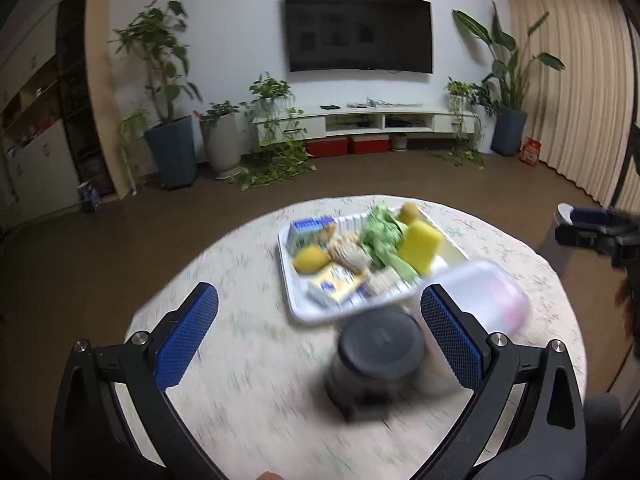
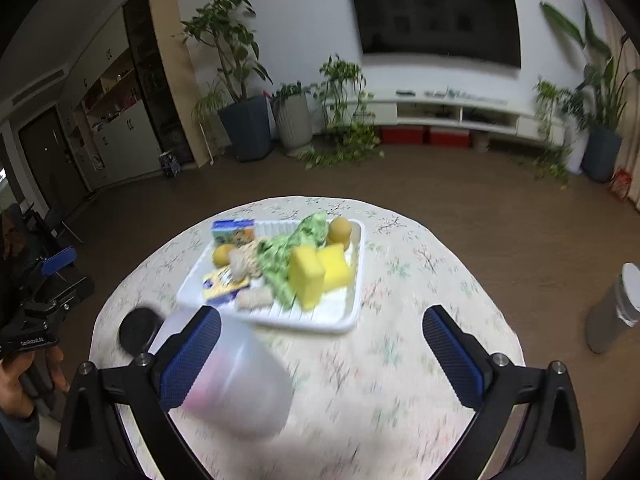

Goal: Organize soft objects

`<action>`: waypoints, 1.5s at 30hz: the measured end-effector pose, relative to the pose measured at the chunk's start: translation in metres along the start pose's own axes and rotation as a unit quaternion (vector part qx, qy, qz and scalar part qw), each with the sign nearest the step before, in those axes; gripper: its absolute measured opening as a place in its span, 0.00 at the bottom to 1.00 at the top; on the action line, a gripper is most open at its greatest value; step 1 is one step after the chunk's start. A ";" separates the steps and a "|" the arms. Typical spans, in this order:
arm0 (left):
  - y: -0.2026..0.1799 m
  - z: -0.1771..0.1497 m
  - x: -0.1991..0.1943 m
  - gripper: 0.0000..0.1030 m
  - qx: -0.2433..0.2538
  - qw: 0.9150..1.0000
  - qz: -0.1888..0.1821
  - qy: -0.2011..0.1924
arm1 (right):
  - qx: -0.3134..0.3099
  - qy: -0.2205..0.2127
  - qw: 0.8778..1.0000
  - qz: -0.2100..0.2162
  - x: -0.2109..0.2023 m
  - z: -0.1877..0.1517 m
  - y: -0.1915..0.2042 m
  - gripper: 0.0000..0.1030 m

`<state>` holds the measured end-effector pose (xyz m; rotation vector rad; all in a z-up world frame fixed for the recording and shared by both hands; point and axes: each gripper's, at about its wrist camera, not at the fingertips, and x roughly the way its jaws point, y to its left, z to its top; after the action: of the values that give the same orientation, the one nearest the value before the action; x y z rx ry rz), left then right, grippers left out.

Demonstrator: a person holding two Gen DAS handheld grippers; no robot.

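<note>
A white tray [image 1: 294, 300] [image 2: 344, 316] on the round table holds two yellow sponges [image 1: 420, 246] [image 2: 320, 272], a green cloth [image 1: 380, 236] [image 2: 288, 252], yellow round fruits [image 1: 310, 259] [image 2: 340, 230], a beige knitted piece [image 1: 348, 254], a blue carton [image 1: 310, 230] [image 2: 232, 230] and a yellow-blue pack [image 1: 334, 284] [image 2: 222, 282]. My left gripper [image 1: 320, 332] is open above a dark jar [image 1: 378, 360]. My right gripper [image 2: 322, 354] is open; a translucent plastic container [image 2: 240, 380] [image 1: 484, 296] stands by its left finger. Near objects are blurred.
The round table [image 1: 240, 380] [image 2: 400, 400] has a floral cloth. The dark jar shows at the table's left in the right wrist view [image 2: 138, 330]. A grey bin [image 2: 612, 316] stands on the floor at right. Potted plants and a TV stand line the far wall.
</note>
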<state>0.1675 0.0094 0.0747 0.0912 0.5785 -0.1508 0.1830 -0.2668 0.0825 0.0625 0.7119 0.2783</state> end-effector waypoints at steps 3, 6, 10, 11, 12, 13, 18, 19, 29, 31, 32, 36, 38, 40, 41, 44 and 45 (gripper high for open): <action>-0.014 -0.024 -0.024 1.00 -0.020 1.000 -0.005 0.004 | -0.013 -0.010 1.000 -0.006 -0.025 -0.034 0.029 1.00; -0.027 -0.044 -0.041 1.00 -0.026 1.000 -0.001 0.014 | -0.018 -0.026 0.999 -0.023 -0.047 -0.063 0.049 1.00; -0.035 -0.060 -0.059 1.00 -0.056 0.998 0.014 0.022 | -0.016 -0.045 0.998 -0.041 -0.065 -0.090 0.070 1.00; -0.037 -0.062 -0.061 1.00 -0.059 0.998 0.019 0.021 | -0.018 -0.051 0.998 -0.043 -0.069 -0.094 0.073 1.00; -0.040 -0.064 -0.064 1.00 -0.060 0.998 0.029 0.021 | -0.023 -0.059 0.997 -0.053 -0.073 -0.099 0.080 1.00; -0.043 -0.066 -0.067 1.00 -0.059 0.997 0.036 0.020 | -0.026 -0.065 0.996 -0.057 -0.077 -0.106 0.084 1.00; -0.052 -0.074 -0.080 1.00 -0.049 0.996 0.072 0.015 | -0.029 -0.086 0.993 -0.070 -0.090 -0.116 0.095 1.00; -0.052 -0.075 -0.081 1.00 -0.051 0.996 0.074 0.017 | -0.027 -0.088 0.993 -0.071 -0.092 -0.118 0.096 1.00; -0.050 -0.082 -0.084 1.00 -0.078 0.992 0.093 0.043 | -0.025 -0.091 0.991 -0.091 -0.103 -0.125 0.096 1.00; -0.050 -0.084 -0.083 1.00 -0.080 0.991 0.093 0.047 | -0.026 -0.091 0.991 -0.090 -0.104 -0.125 0.097 1.00; -0.050 -0.085 -0.083 1.00 -0.080 0.991 0.098 0.050 | -0.027 -0.090 0.992 -0.090 -0.104 -0.126 0.098 1.00; -0.054 -0.085 -0.087 1.00 -0.070 0.990 0.110 0.046 | -0.030 -0.086 0.992 -0.088 -0.104 -0.127 0.101 1.00; -0.055 -0.085 -0.088 1.00 -0.071 0.990 0.111 0.046 | -0.032 -0.082 0.992 -0.090 -0.104 -0.128 0.103 1.00; -0.054 -0.086 -0.088 1.00 -0.073 0.990 0.112 0.044 | -0.033 -0.080 0.992 -0.092 -0.104 -0.130 0.104 1.00; -0.055 -0.086 -0.088 1.00 -0.070 0.990 0.115 0.044 | -0.033 -0.080 0.992 -0.092 -0.104 -0.130 0.104 1.00; -0.056 -0.086 -0.086 1.00 -0.066 0.988 0.132 0.049 | -0.034 -0.078 0.992 -0.096 -0.104 -0.130 0.105 1.00; -0.055 -0.085 -0.086 1.00 -0.067 0.988 0.133 0.050 | -0.034 -0.076 0.992 -0.096 -0.104 -0.129 0.105 1.00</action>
<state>0.0419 -0.0235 0.0485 0.0449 0.6702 0.1521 -0.0004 -0.1986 0.0666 -0.0487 0.5513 0.1108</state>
